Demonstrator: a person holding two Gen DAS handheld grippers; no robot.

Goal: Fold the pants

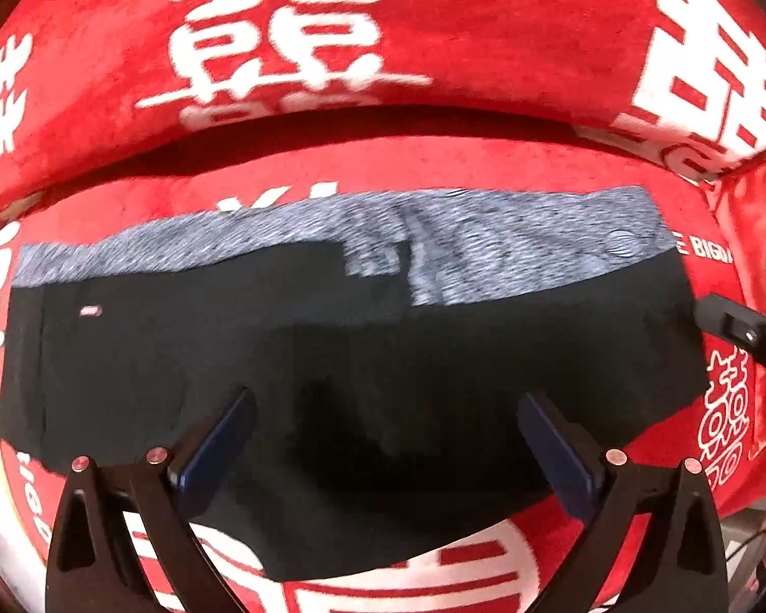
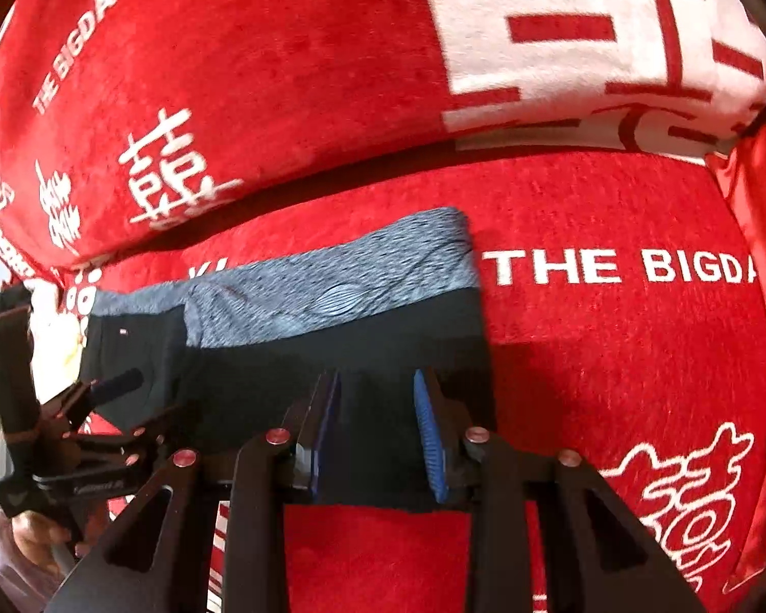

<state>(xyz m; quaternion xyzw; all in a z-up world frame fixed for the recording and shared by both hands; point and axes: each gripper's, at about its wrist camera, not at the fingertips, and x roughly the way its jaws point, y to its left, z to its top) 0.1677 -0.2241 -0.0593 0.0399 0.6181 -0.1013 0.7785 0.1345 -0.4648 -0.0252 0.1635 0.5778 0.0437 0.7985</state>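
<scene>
Both tongs are hanging over the near edge of the pants [image 1: 362,357], and neither is gripping anything. Left tongs [image 1: 385,408] are gaping wide, the two blue pads set far apart with black cloth showing between and beneath them. Right tongs [image 2: 378,388] are standing about half open, pads [image 2: 429,439] parted over the pants' right end, nothing pinched between them. Whether either pair is actually touching the cloth, the views are not showing.

The pants are lying flat on the red sofa [image 2: 613,357], directly ahead of and under both tongs. They appear already folded at least once: a black panel nearest the tongs, a grey heathered band [image 1: 485,245] along the far side, toward the backrest [image 1: 485,51]. Their long axis is running left to right across both views, parallel to the backrest. The right end is sitting just beyond the right tongs as a clean straight edge; the left end, carrying a small pale tag [image 1: 90,310], is reaching out past the left tongs. Which end is the waist is hard to say.

Risks from here, as a judgement: the stack looks layered, so a shallow pinch may be catching only the top layer and peeling the fold open. The plush cover could also get nipped along with the cloth. With one pair wide and the other narrower, uneven closing may be dragging one end first and skewing the edges. The sofa is soft, so pressing down may be burying the hem out of reach.
</scene>
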